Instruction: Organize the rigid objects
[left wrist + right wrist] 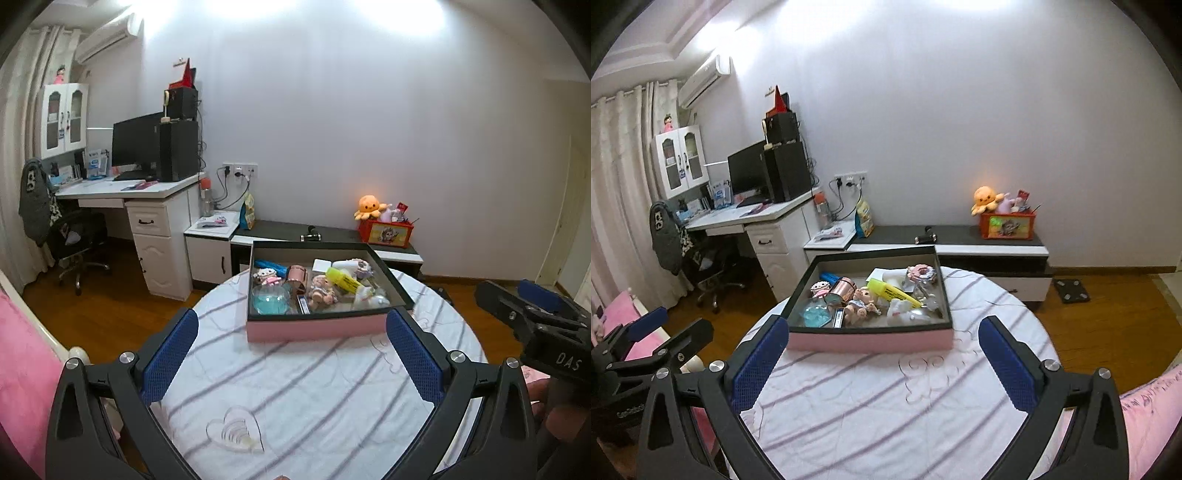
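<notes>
A pink box with a black rim (314, 328) (871, 338) sits on the round table with the striped white cloth (314, 398) (886, 398). It holds several small things: a yellow highlighter (341, 277) (892, 291), a doll (322, 291) (862, 304), a rose-gold cylinder (297, 275) (840, 291), a blue clear piece (269, 300) (814, 314). My left gripper (291, 350) is open and empty, in front of the box. My right gripper (881, 358) is open and empty, also in front of it. Each gripper shows at the edge of the other's view (535, 314) (646, 343).
A clear heart-shaped piece (234, 430) lies on the cloth near the left gripper. Behind the table stand a low black-and-white cabinet (332, 236) (960, 240) with a red toy box (388, 230) (1006, 223), a white desk (147, 192) and an office chair (74, 240). Pink bedding (22, 387) lies at the left.
</notes>
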The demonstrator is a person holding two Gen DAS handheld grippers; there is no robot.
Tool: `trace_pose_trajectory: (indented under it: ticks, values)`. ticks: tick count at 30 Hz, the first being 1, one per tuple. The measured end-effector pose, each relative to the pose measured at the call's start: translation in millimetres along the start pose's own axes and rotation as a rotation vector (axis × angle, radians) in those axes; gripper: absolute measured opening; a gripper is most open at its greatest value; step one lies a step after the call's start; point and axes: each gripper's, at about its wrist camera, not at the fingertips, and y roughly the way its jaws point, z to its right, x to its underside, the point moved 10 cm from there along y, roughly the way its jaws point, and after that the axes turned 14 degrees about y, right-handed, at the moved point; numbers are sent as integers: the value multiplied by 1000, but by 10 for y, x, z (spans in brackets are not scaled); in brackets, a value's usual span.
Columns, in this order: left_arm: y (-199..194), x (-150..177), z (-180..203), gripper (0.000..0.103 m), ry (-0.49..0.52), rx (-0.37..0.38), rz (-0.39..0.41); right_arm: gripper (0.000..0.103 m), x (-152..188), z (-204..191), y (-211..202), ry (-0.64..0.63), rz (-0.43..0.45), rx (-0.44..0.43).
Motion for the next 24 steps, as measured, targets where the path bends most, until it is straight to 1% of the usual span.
trace_pose_trajectory:
  ticks: [5,10,16,24]
  values:
    - [-261,134,32,103,-20,2,13,103,98,40,-371,-5,49,23]
    - [-491,252,108,103,-8,4,29,103,190,23,-664,-27,98,40]
    - [-641,312,181,103,8,4,38,103,240,-17,-829,-35,131,43]
    - [-702,313,119,103,-15,-4,48,103,228,7,-889,-24,148,49]
